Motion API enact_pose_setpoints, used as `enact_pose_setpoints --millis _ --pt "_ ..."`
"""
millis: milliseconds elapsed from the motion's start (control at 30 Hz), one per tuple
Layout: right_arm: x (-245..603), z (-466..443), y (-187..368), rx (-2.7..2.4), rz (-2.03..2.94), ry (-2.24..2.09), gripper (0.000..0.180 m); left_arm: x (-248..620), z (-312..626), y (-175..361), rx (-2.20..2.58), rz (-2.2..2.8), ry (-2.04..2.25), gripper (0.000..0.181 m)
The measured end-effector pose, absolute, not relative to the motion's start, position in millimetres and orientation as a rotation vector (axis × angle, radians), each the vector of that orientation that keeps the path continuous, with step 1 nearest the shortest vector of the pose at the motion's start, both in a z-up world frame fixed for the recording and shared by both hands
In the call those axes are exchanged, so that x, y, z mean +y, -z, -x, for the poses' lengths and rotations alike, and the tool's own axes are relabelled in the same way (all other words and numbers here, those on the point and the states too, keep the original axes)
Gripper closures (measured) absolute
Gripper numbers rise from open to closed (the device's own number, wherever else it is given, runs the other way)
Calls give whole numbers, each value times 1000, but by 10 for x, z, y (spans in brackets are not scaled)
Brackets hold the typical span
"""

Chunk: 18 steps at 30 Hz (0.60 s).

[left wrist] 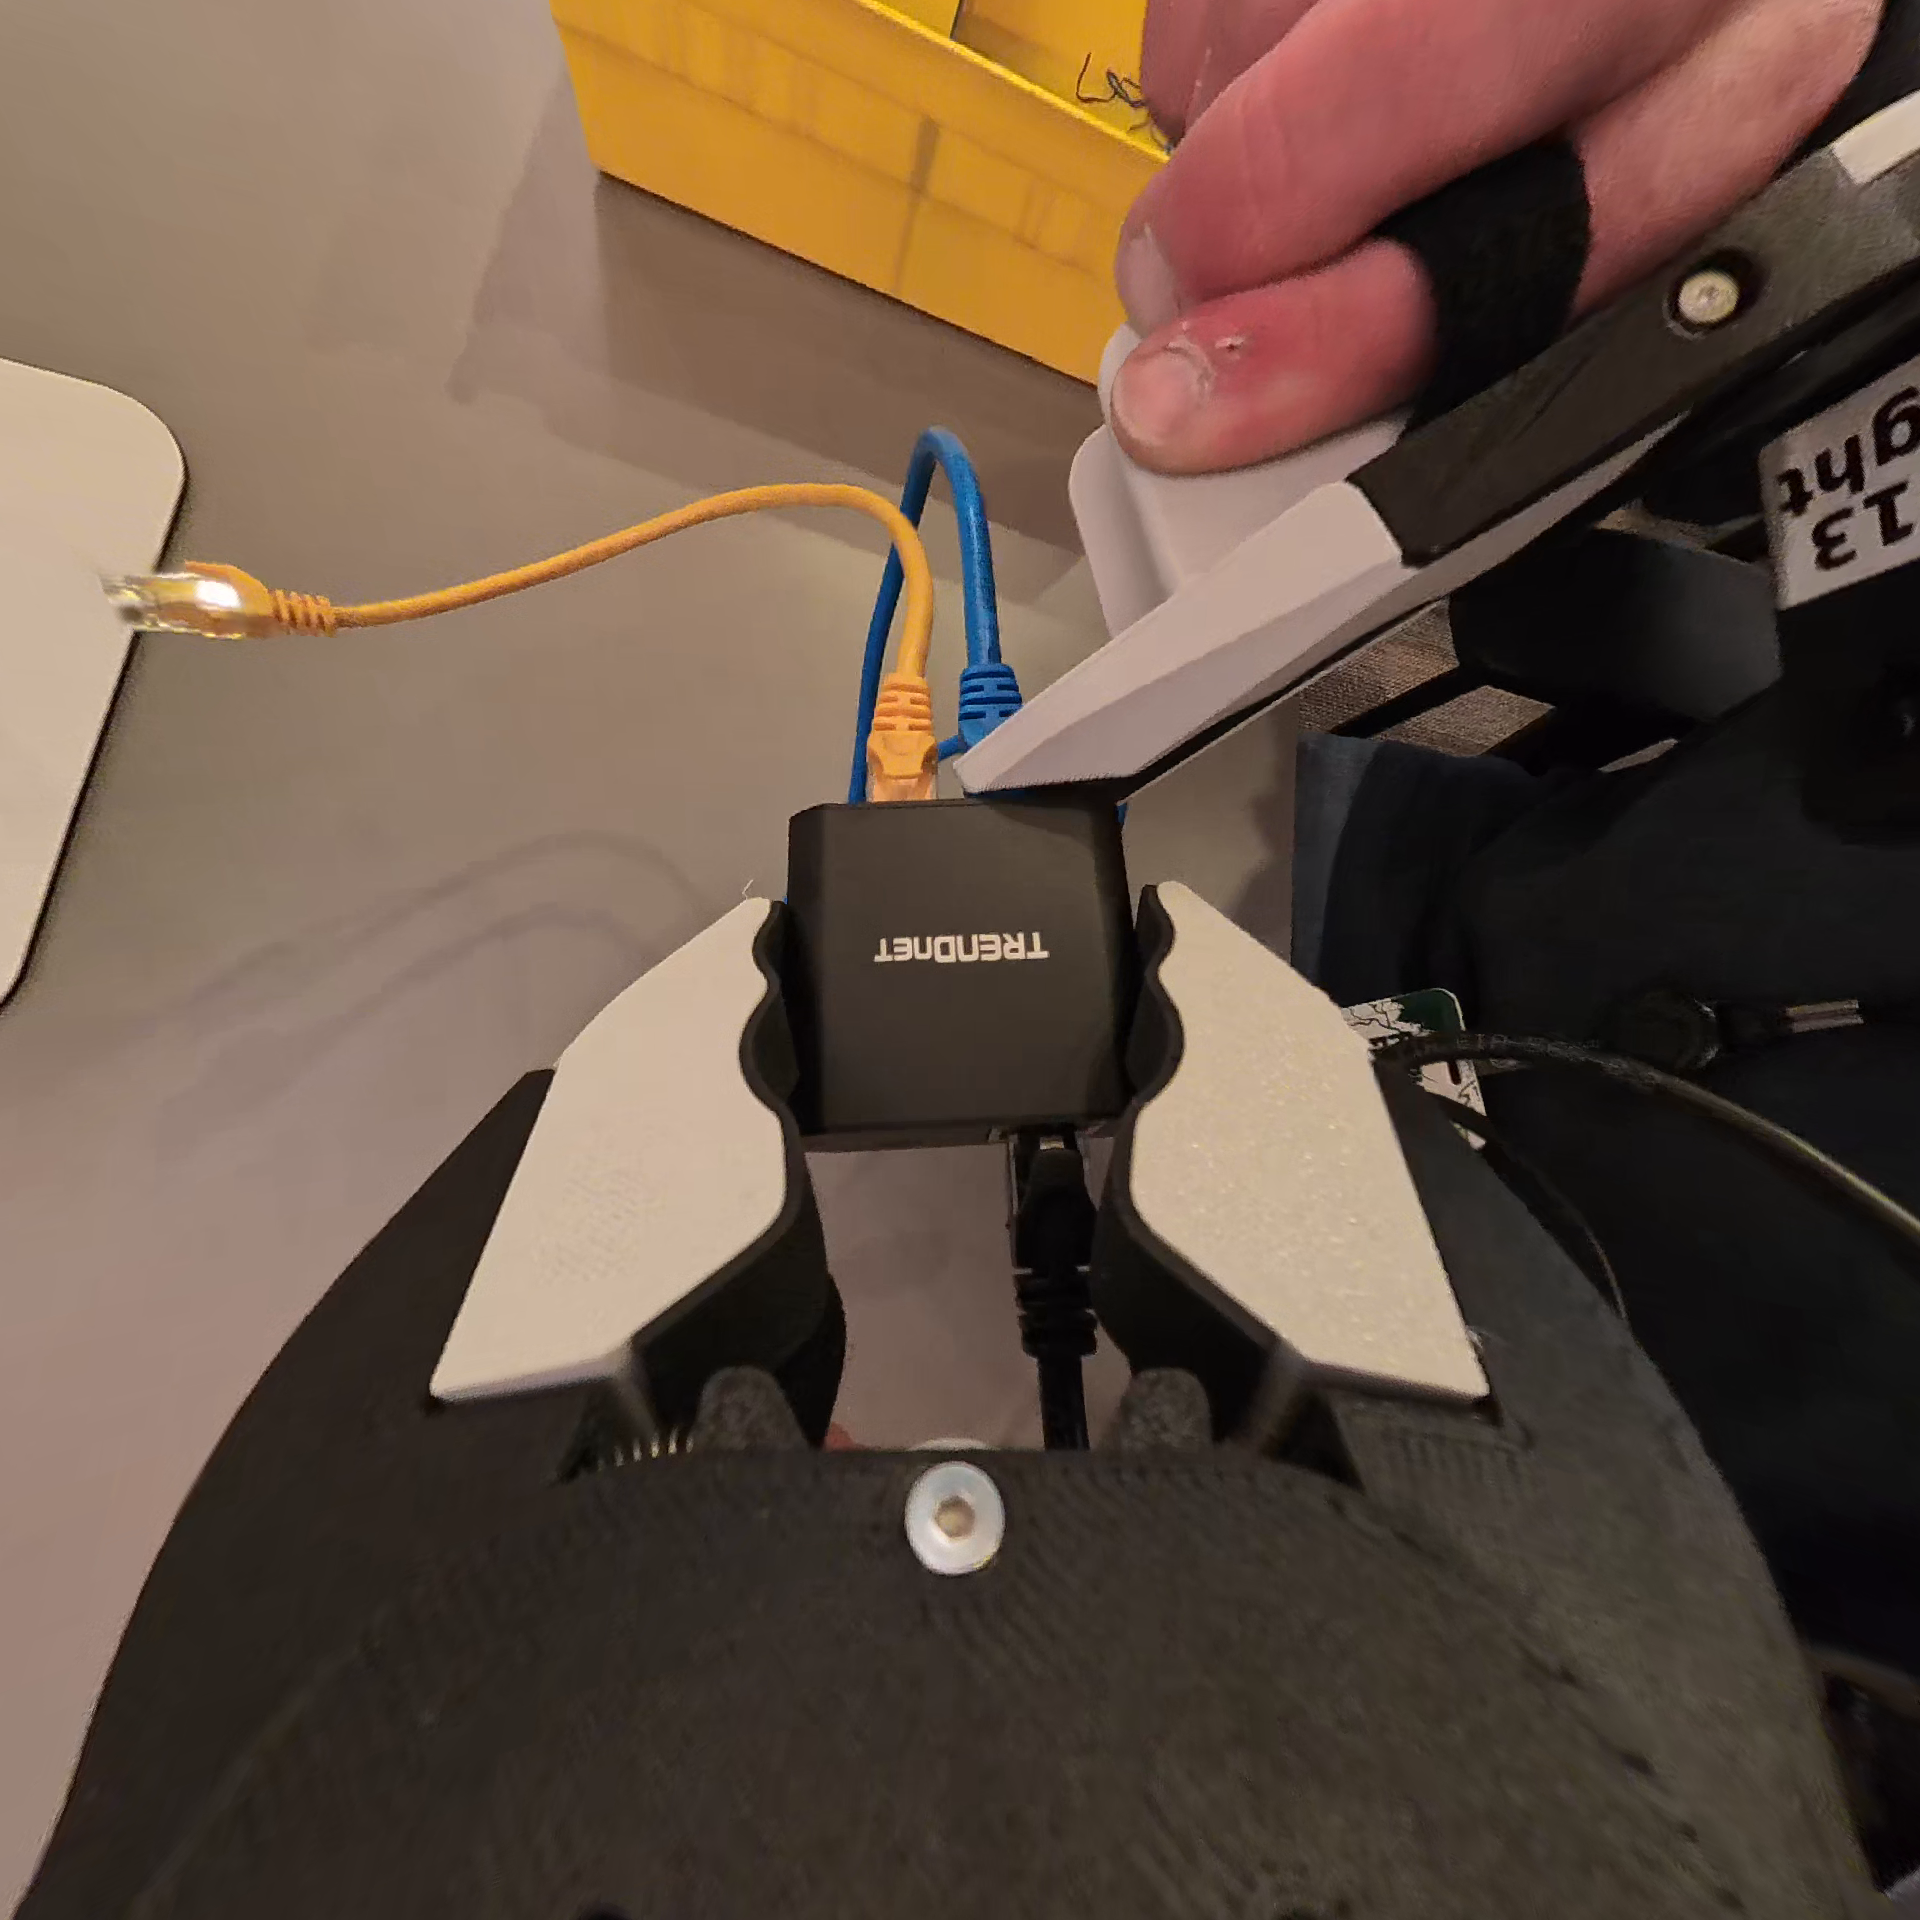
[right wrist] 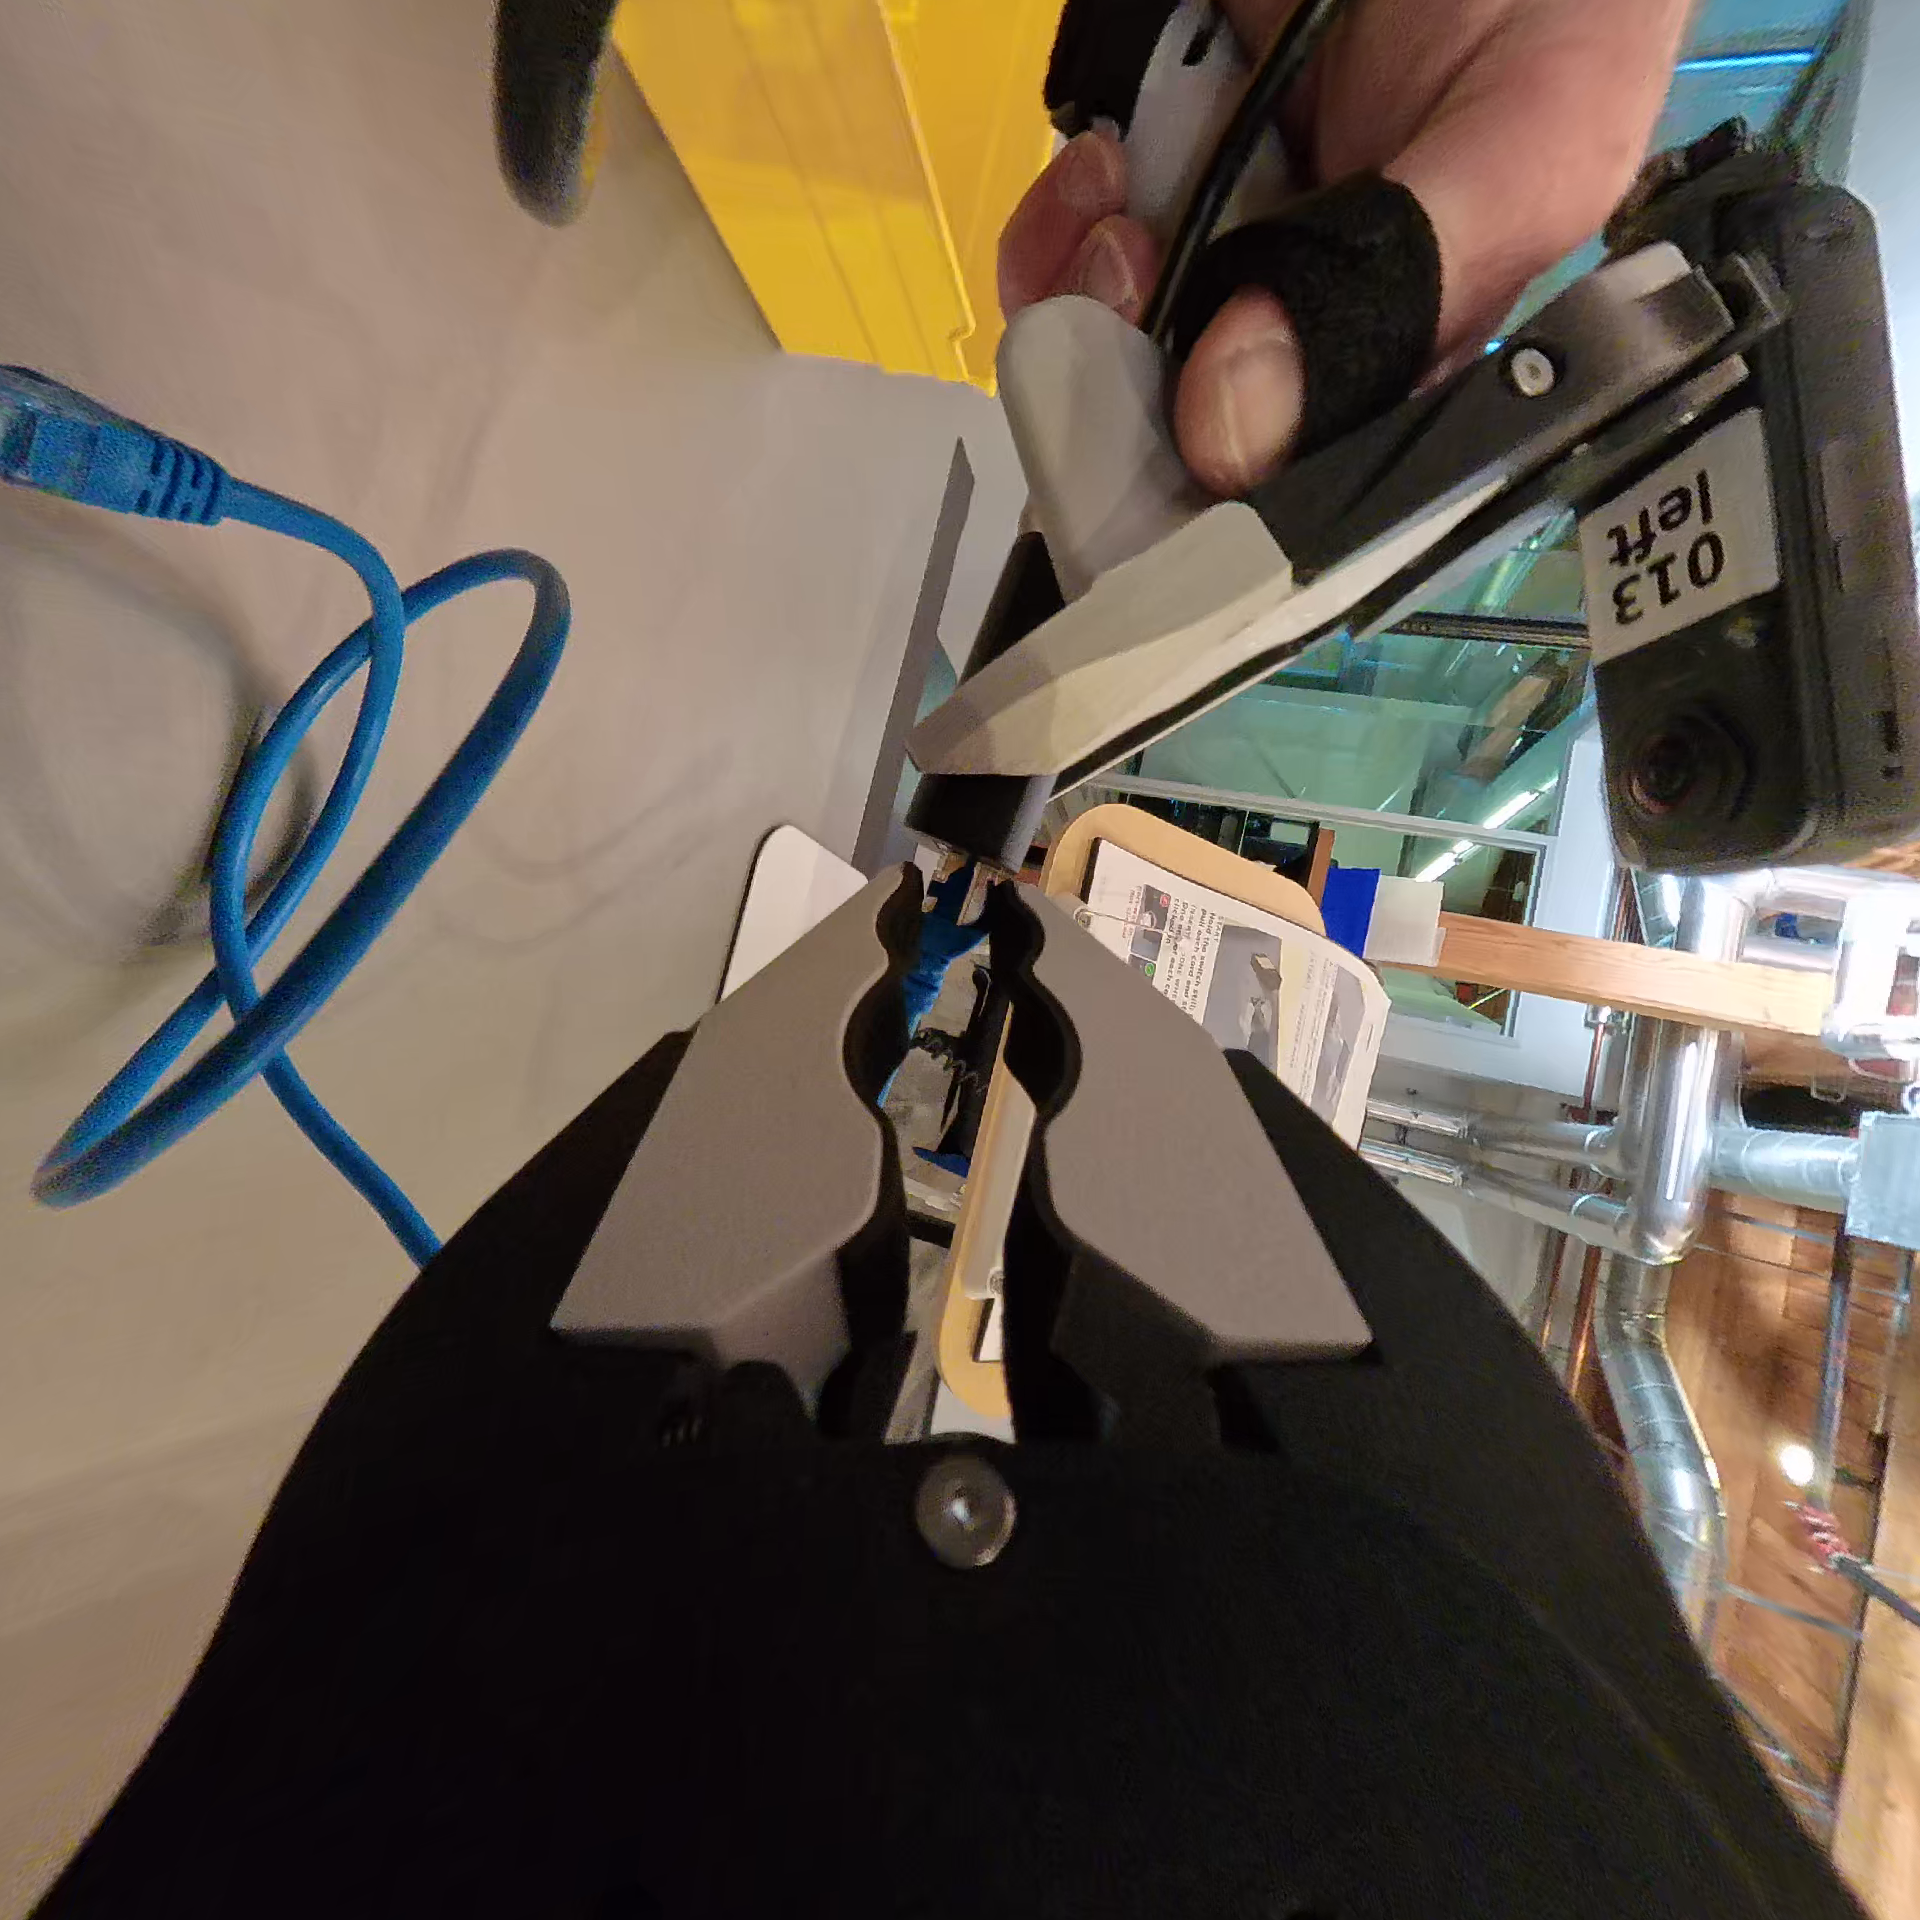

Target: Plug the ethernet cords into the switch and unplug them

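Note:
My left gripper [left wrist: 961, 914] is shut on the black switch [left wrist: 956, 1018] and holds it by its two sides. An orange cord [left wrist: 902, 727] is plugged into the switch's far face. Its other plug [left wrist: 177, 603] lies loose at the left. A blue cord's plug [left wrist: 987, 696] sits beside the orange one, and a black cable [left wrist: 1055, 1247] enters the near face. My right gripper [right wrist: 956, 894] is shut on the blue plug [right wrist: 948, 914] right at the switch [right wrist: 971, 816]. The blue cord loops on the table [right wrist: 312, 883], with its other plug [right wrist: 62, 447] loose.
A yellow bin [left wrist: 883, 156] stands behind the switch on the grey table [left wrist: 364, 831]. A white pad [left wrist: 62, 623] lies at the left edge. A clipboard with a printed sheet [right wrist: 1247, 987] stands beyond the table. A person's hand [left wrist: 1351, 208] holds the right gripper.

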State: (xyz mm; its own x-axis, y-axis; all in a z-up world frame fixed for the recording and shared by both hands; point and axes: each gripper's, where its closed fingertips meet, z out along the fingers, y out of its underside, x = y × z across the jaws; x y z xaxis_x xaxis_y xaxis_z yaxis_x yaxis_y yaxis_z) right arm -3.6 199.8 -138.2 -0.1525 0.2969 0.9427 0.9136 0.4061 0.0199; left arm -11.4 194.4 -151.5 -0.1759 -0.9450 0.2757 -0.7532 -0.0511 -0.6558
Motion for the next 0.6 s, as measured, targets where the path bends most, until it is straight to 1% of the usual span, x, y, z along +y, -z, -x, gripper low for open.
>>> enact_pose_setpoints --millis 267,333,400,433,500,600 --pt "2014 12 1513 -1802 1065 776 170 1958 87 1616 1892 1856 1148 119" --pt "2050 -108 1513 -1820 1115 793 170 2024 85 1572 1818 1861 1183 119" --pt "2096 -307 1606 -1804 1171 809 170 2233 147 1361 1661 1845 1257 119" --pt "2081 -320 1635 -1783 1192 769 170 2272 185 1300 1668 1824 1234 119" --pt "2096 -327 1550 -1722 1217 762 169 2259 186 1247 1715 1785 1149 119" --pt "2100 -475 1241 -1574 1266 720 169 2303 244 1319 1772 1752 982 119"
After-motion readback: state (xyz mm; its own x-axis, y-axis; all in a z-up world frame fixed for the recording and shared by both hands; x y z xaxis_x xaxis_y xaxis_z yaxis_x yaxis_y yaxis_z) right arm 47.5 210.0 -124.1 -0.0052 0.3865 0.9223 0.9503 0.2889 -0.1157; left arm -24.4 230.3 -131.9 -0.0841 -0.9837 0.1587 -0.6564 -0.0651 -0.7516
